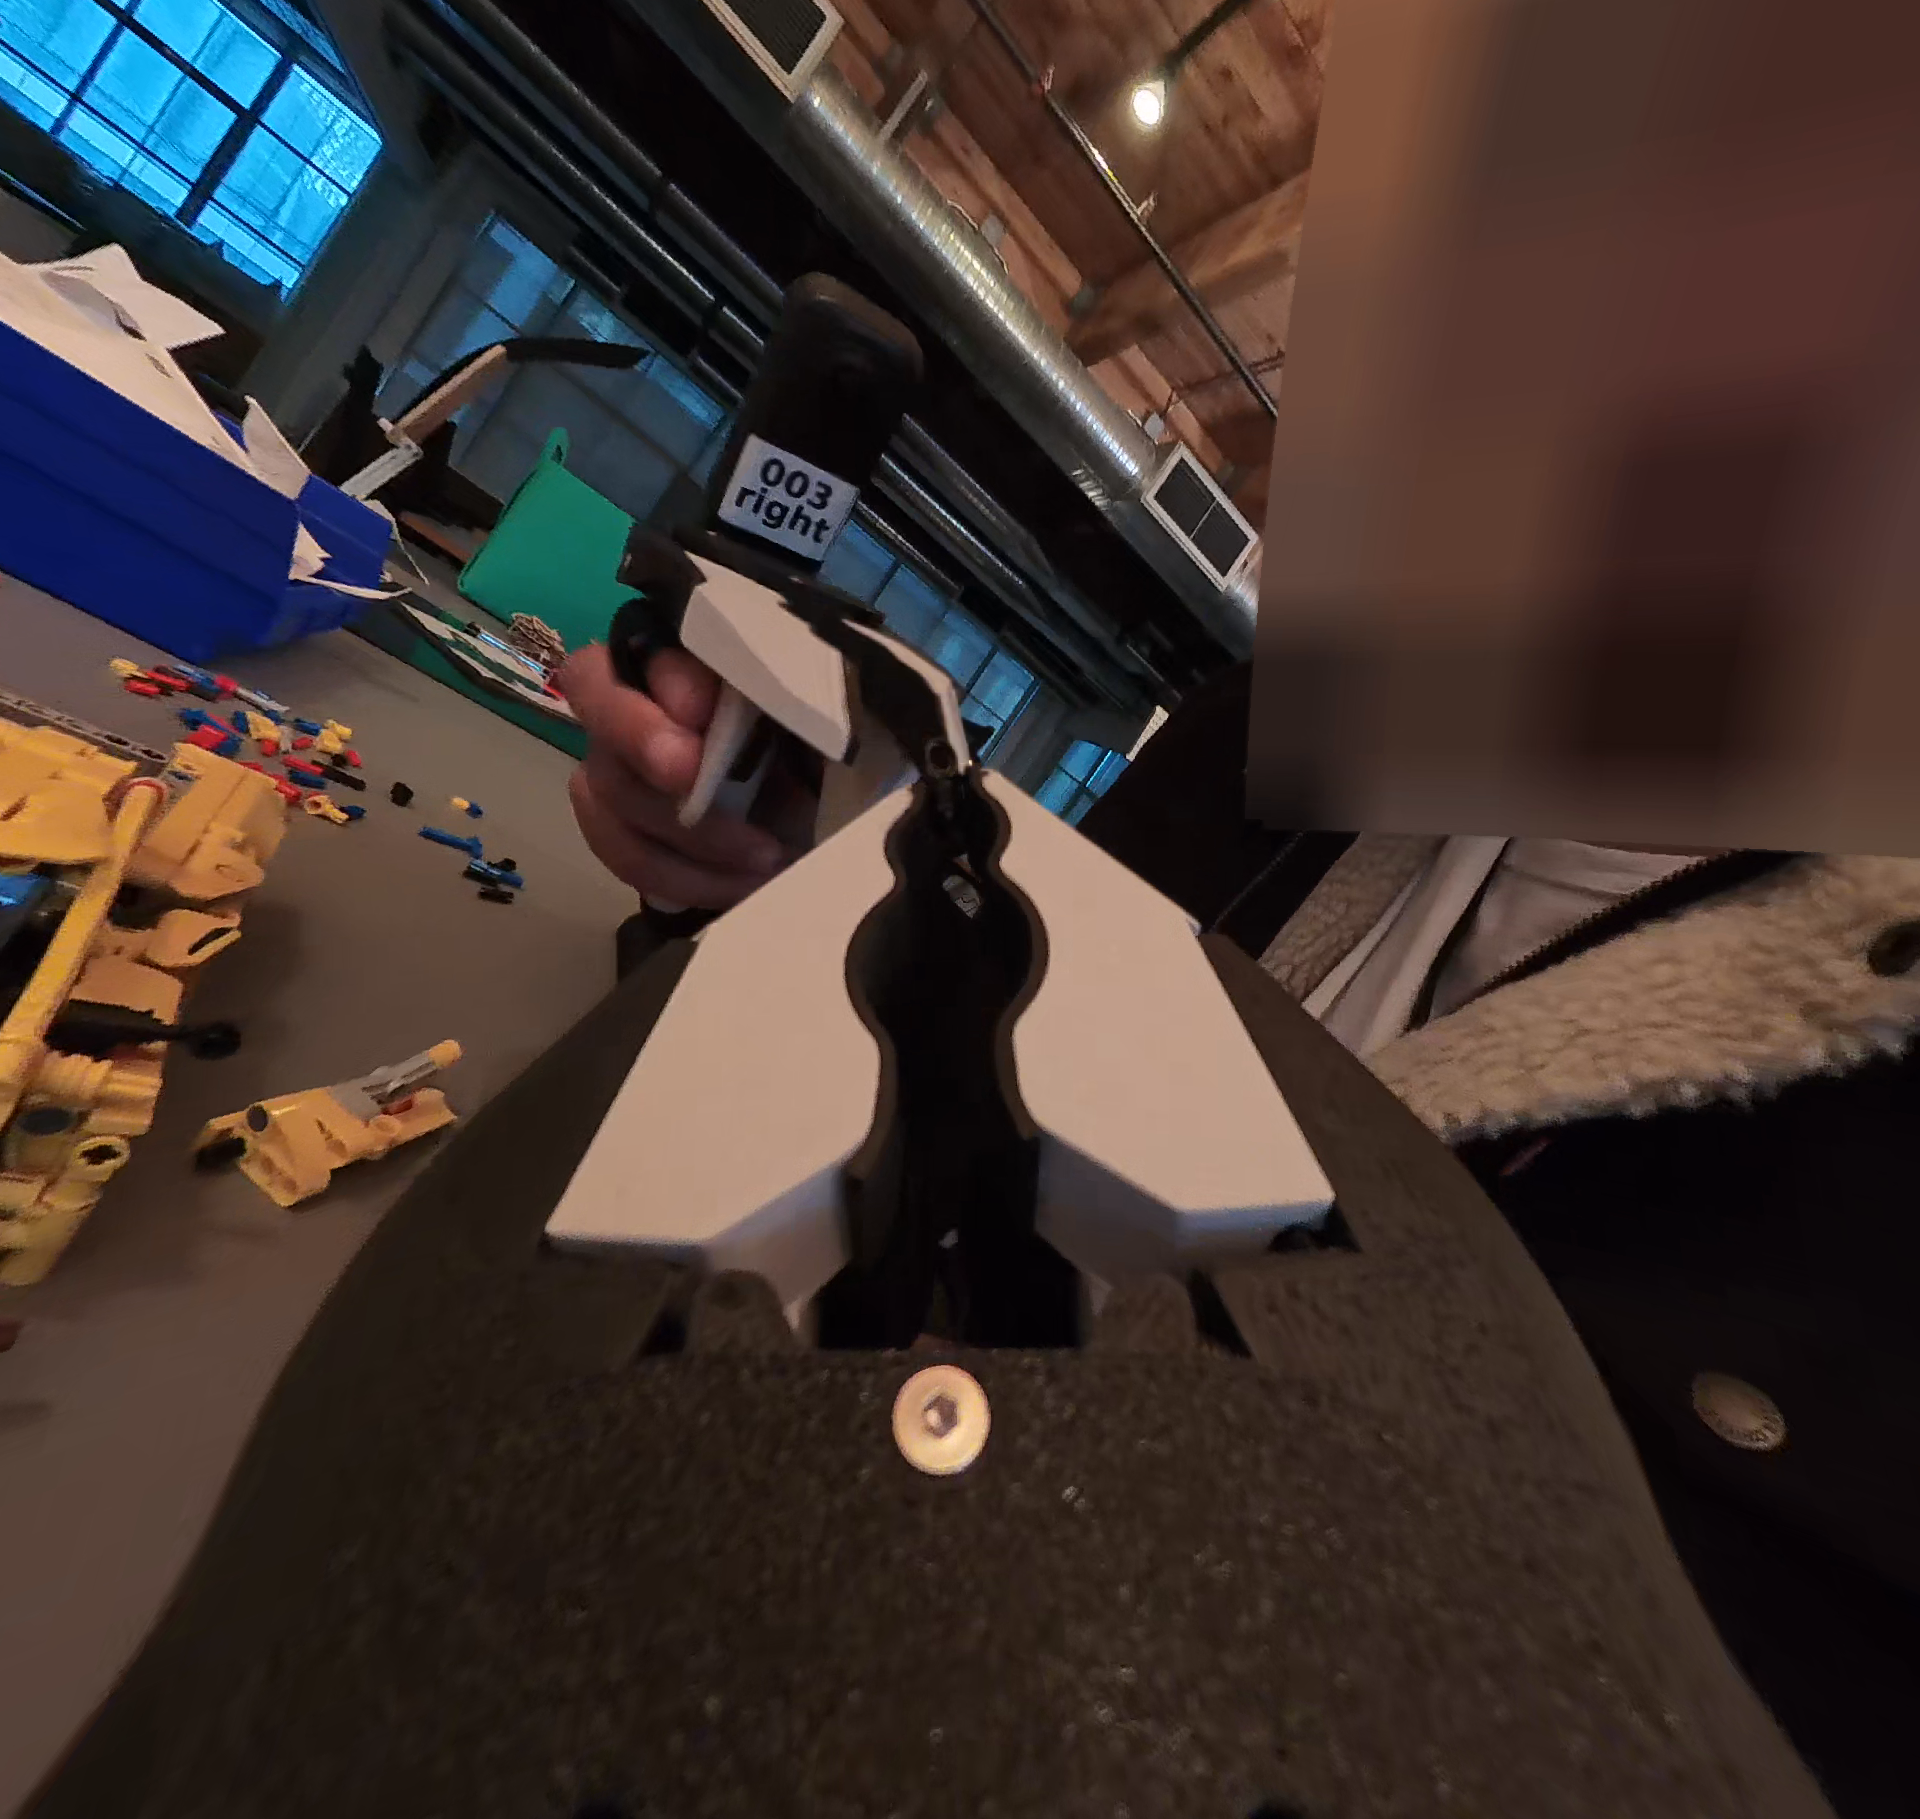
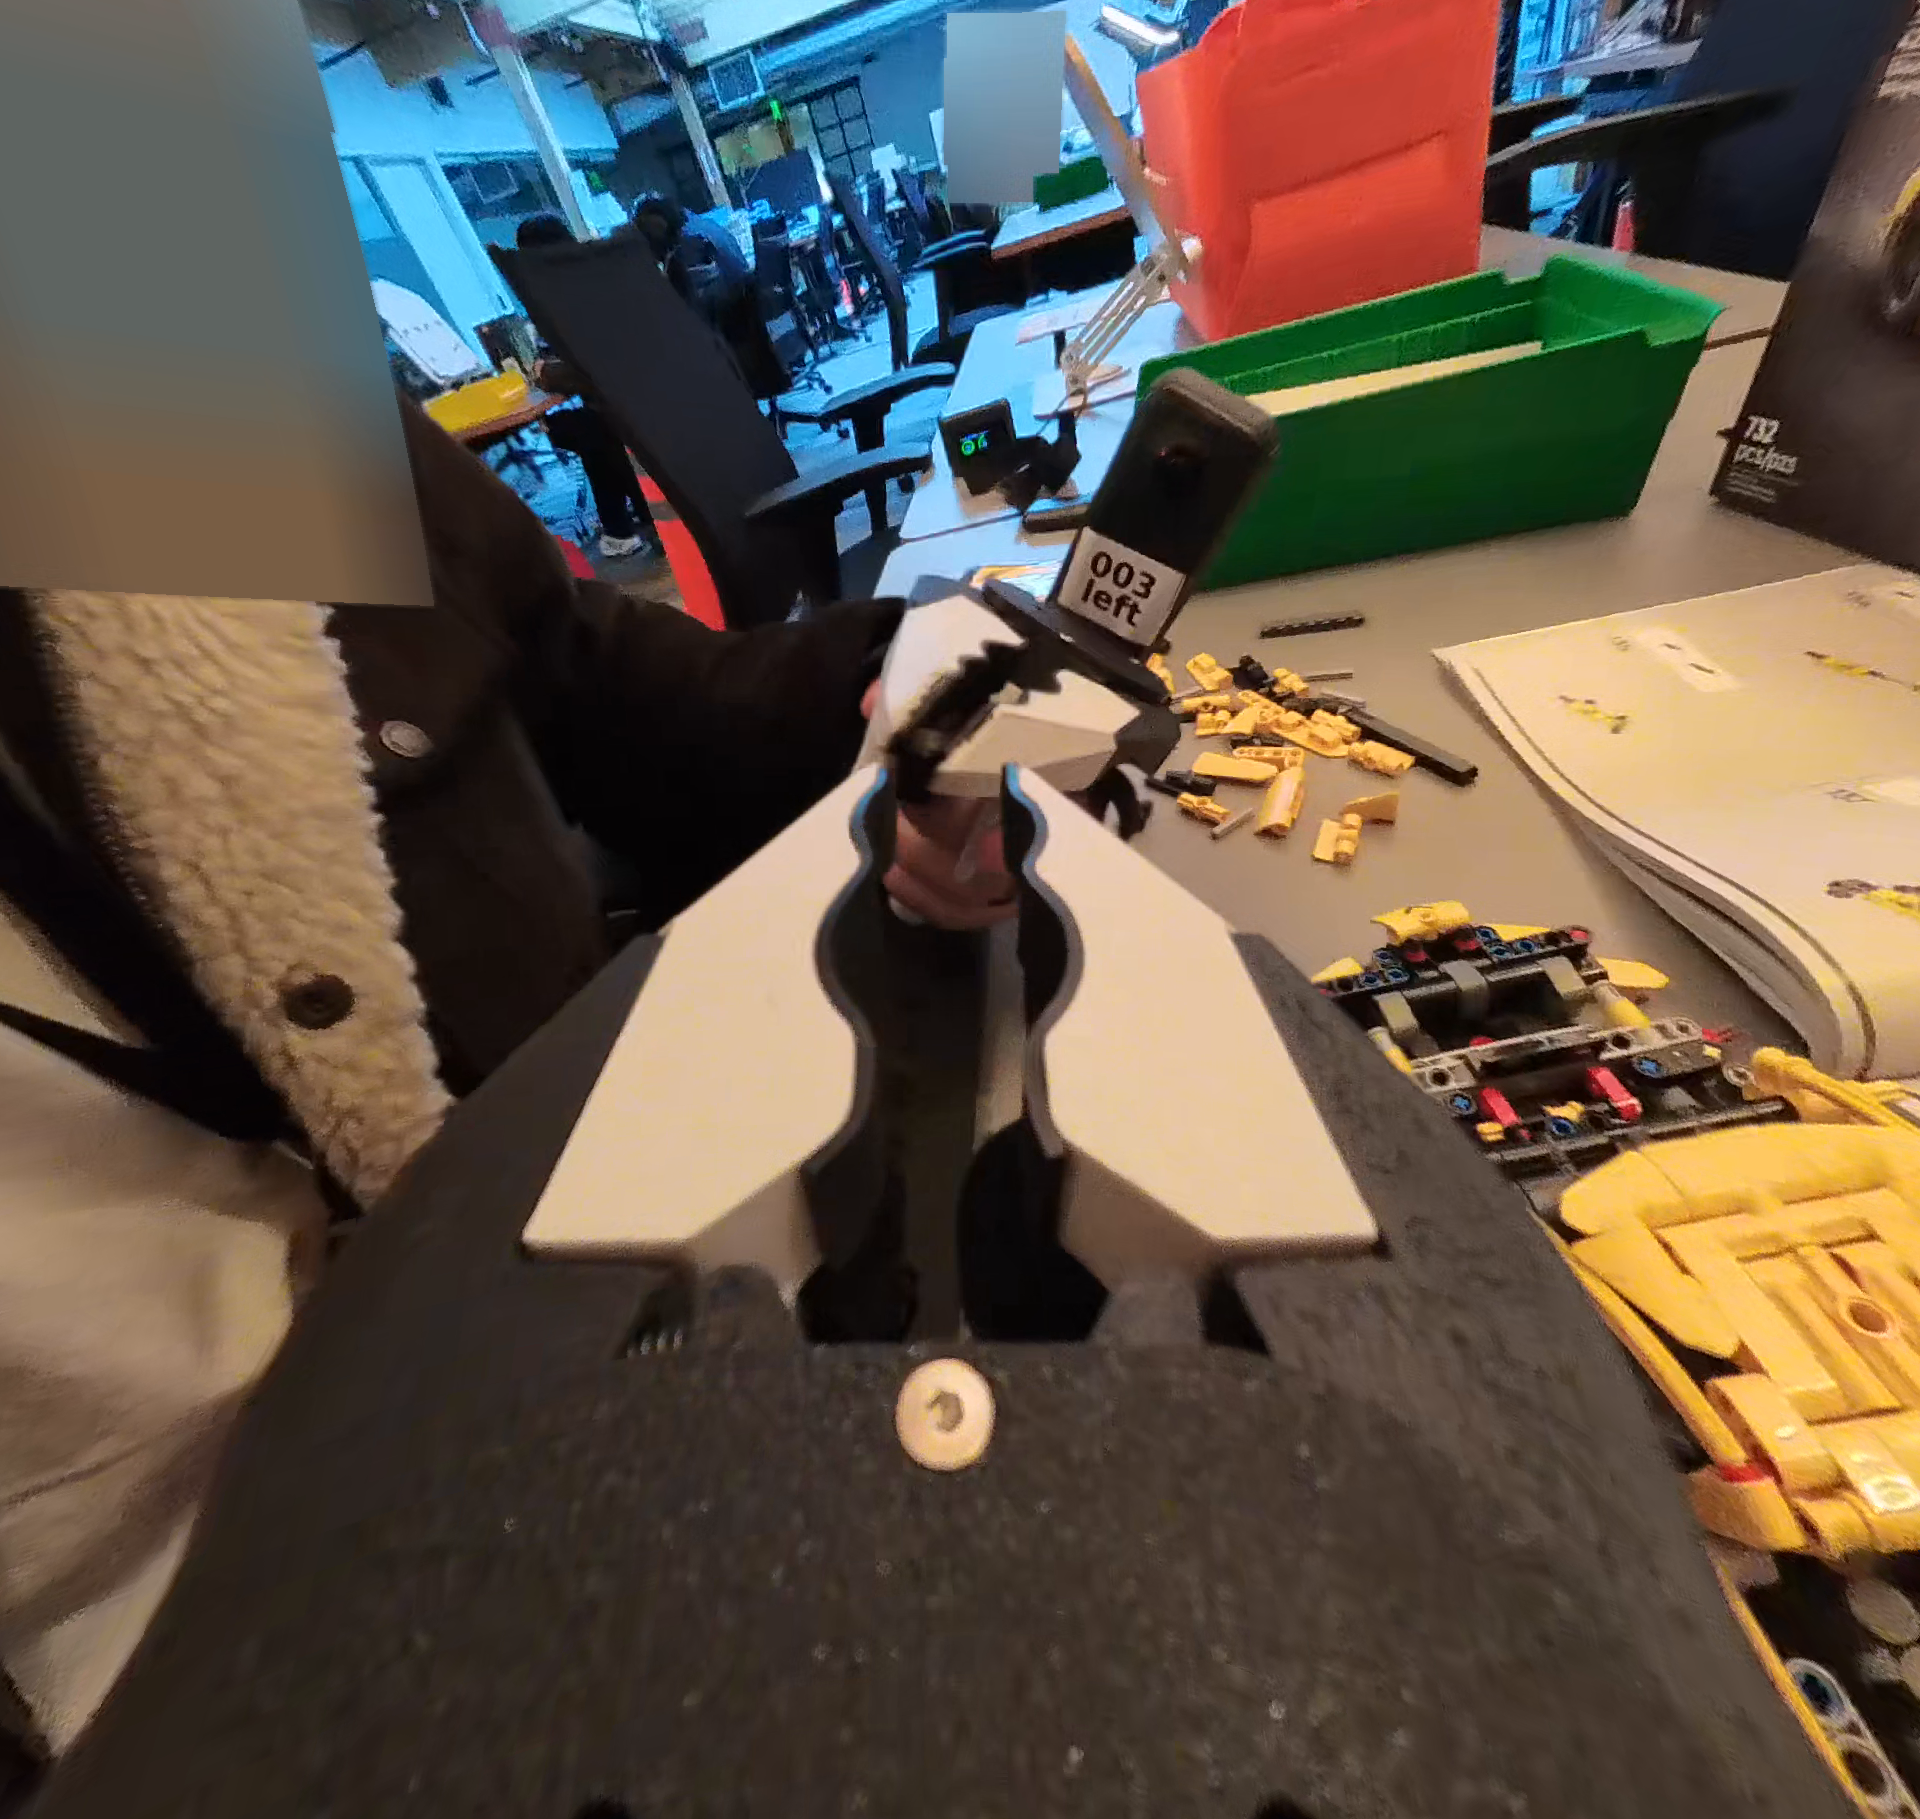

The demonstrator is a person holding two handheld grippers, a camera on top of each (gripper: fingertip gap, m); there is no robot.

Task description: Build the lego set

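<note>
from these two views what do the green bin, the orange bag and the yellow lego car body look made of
Green bin: looks like rigid moulded plastic, with smooth walls and a stepped rim. Orange bag: probably soft non-woven fabric, matte, with limp looped handles. Yellow lego car body: hard glossy plastic, with crisp edges and pin holes.

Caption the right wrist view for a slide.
Two tongs meet tip to tip above a table strewn with yellow lego pieces.
</note>
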